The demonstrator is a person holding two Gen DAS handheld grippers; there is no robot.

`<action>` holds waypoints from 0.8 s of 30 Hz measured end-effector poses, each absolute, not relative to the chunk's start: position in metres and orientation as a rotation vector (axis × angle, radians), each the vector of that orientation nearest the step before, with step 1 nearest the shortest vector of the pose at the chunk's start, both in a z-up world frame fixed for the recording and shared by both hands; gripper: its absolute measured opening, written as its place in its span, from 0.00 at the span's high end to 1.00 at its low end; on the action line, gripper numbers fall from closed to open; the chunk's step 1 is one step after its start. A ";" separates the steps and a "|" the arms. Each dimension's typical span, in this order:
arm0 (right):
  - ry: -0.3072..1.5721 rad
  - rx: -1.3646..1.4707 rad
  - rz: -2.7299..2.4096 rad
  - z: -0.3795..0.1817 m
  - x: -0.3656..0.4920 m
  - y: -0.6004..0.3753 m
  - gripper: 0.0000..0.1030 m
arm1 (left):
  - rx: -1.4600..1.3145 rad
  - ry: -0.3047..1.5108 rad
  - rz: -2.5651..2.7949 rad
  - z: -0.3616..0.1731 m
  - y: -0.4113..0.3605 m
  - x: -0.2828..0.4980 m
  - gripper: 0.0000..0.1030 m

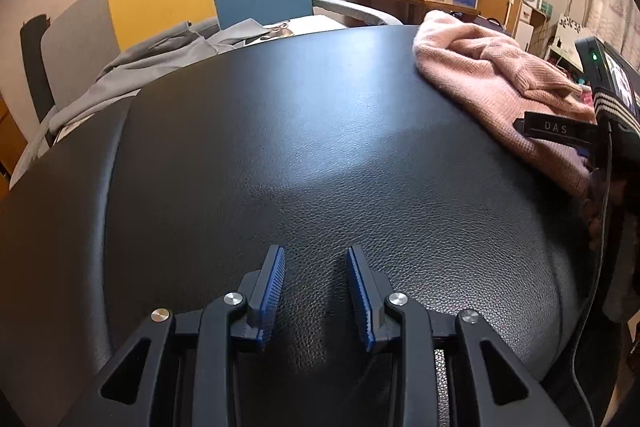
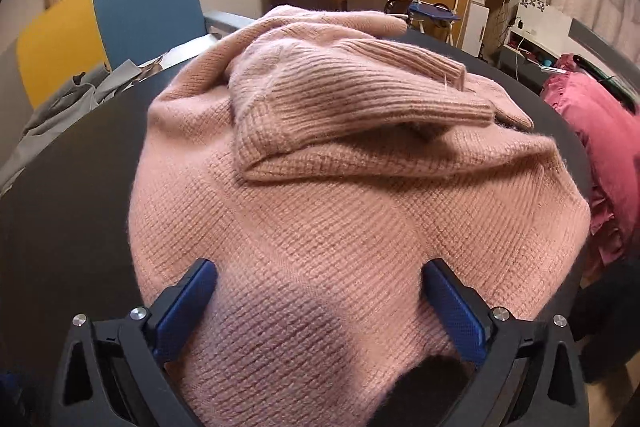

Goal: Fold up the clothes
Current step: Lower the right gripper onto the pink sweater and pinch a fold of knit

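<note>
On the black leather surface (image 1: 280,131) lay a crumpled pink knit sweater (image 2: 344,187), toward its right side. Our right gripper (image 2: 320,291) hung wide above it, gripping nothing; our left gripper (image 1: 316,279), half open, held nothing over bare leather.

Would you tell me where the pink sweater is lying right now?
The pink sweater lies bunched on the black table, at its right side in the left wrist view, and directly under the right gripper, whose jaws stand wide open.
</note>
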State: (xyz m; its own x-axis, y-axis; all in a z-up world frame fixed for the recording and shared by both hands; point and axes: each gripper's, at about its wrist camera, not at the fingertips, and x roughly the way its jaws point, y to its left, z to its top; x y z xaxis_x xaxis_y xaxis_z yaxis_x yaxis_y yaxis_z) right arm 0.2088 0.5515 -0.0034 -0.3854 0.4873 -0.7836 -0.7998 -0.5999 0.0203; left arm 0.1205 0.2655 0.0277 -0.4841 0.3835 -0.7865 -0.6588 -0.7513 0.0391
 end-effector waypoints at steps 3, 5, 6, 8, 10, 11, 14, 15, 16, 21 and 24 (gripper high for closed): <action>0.511 -0.977 2.052 -0.003 0.211 0.551 0.00 | -1.074 0.433 2.237 0.029 0.259 0.120 0.69; 0.495 -0.985 2.077 -0.001 0.213 0.548 0.02 | -1.084 0.413 2.246 0.029 0.254 0.119 0.69; 0.486 -0.981 2.098 0.000 0.214 0.546 0.08 | -1.090 0.400 2.250 0.030 0.251 0.118 0.69; 0.449 -0.977 2.139 0.002 0.210 0.538 0.24 | -1.100 0.380 2.261 0.030 0.246 0.117 0.69; 0.402 -0.986 2.181 0.004 0.208 0.525 0.47 | -1.109 0.362 2.273 0.030 0.241 0.116 0.69; 0.384 -0.993 2.193 0.005 0.206 0.519 0.57 | -1.110 0.355 2.277 0.030 0.238 0.116 0.69; 0.385 -0.994 2.199 0.005 0.203 0.506 0.61 | -1.114 0.344 2.286 0.032 0.230 0.117 0.69; 0.401 -0.989 2.205 0.005 0.202 0.503 0.61 | -1.113 0.341 2.290 0.033 0.227 0.117 0.69; 0.417 -0.987 2.215 0.005 0.201 0.498 0.61 | -1.111 0.341 2.297 0.033 0.224 0.118 0.69; 0.407 -1.035 2.291 0.007 0.184 0.463 0.61 | -1.125 0.337 2.334 0.034 0.204 0.118 0.69; 0.333 -1.062 2.357 0.006 0.173 0.429 0.61 | -1.163 0.323 2.346 0.033 0.192 0.115 0.69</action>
State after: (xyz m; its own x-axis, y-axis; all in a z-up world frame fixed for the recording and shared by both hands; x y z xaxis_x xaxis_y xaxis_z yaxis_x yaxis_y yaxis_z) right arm 0.1726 0.4285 0.0058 -0.5514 0.3642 -0.7506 -0.5579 -0.8299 0.0072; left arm 0.1150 0.1925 0.0335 -0.5117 0.3273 -0.7944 -0.5298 -0.8481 -0.0081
